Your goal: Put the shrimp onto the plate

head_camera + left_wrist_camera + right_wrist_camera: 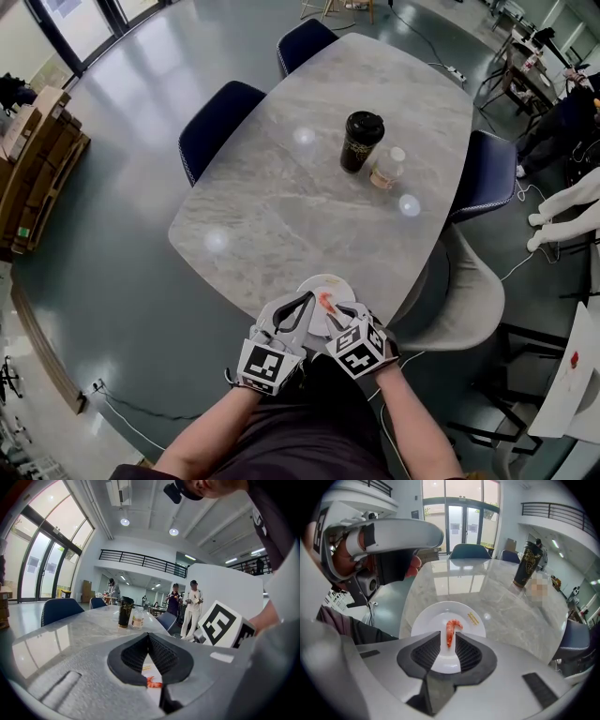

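The right gripper is closed on the shrimp. It pinches the lower end between its two pads, and the curled upper end points away over the white plate. The plate sits on the desk close to the near edge, directly in front of the person. The left gripper has its jaws brought together with nothing between them. Its tip lies at the plate's near-left rim, but contact cannot be confirmed. Hazard 1: the shrimp appears to hang above the plate rather than rest on it, so it may bounce or roll toward the rim on release. Cause: opening before lowering. Hazard 2: the shrimp may cling to one pad and lift away with the gripper. Cause: a soft, possibly tacky body pinched across a narrow section. Hazard 3: the plate may slide toward the desk edge. Cause: either gripper pressing sideways on the rim. The black cup and bottle stand well apart and pose no obstruction.
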`<state>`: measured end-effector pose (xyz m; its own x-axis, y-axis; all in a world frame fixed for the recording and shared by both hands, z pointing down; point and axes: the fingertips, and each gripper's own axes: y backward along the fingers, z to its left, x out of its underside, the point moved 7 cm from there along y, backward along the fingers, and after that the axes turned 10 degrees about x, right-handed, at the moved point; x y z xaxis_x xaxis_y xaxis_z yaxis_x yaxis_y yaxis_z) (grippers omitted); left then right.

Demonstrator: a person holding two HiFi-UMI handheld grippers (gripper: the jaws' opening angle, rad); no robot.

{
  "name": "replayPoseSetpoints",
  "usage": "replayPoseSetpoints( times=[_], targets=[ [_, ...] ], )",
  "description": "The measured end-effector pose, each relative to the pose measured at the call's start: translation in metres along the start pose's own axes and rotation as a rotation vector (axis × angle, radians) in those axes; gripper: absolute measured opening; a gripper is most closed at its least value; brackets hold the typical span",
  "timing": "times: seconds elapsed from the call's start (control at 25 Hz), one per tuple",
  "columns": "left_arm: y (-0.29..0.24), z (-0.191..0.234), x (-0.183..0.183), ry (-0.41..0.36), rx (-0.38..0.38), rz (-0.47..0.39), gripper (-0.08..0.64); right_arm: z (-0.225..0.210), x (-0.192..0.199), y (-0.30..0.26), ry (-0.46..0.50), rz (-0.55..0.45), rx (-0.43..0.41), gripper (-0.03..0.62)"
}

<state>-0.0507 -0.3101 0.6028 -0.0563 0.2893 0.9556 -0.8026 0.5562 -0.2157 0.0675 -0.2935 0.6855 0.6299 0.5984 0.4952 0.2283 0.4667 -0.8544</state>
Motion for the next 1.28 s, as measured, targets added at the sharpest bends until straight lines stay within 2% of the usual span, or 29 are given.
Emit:
replayPoseSetpoints(
  times=[0.12,0.32,0.48,0.76,0.92,1.12,1.28],
  targets=[
    [0.005,-0.007,-0.012,-0.004,0.004,0.007,0.008,0.000,-0.009,0.020,-0.051,-0.051,-0.016,0.087],
    [0.020,-0.024,-0.043,-0.009,0.014,0.015,0.008,-0.002,-0.032,0.068,-0.146,-0.178,-0.005,0.003],
    [0.036,-0.037,-0.071,0.002,-0.003,0.011,0.008,-0.005,-0.055,0.115,-0.228,-0.301,0.000,0.003],
    [0.053,-0.065,-0.122,0.006,0.006,-0.021,0.008,-0.012,-0.085,0.186,-0.255,-0.459,0.049,0.002],
    [0.056,-0.084,-0.142,0.024,0.006,-0.050,0.008,-0.013,-0.090,0.221,-0.260,-0.534,0.079,0.002],
    [0.062,-0.106,-0.167,0.008,0.012,-0.086,0.008,-0.013,-0.096,0.255,-0.353,-0.631,0.051,0.002],
    [0.071,-0.117,-0.187,-0.016,0.020,-0.114,0.008,-0.016,-0.104,0.280,-0.359,-0.707,0.064,0.002]
  ],
)
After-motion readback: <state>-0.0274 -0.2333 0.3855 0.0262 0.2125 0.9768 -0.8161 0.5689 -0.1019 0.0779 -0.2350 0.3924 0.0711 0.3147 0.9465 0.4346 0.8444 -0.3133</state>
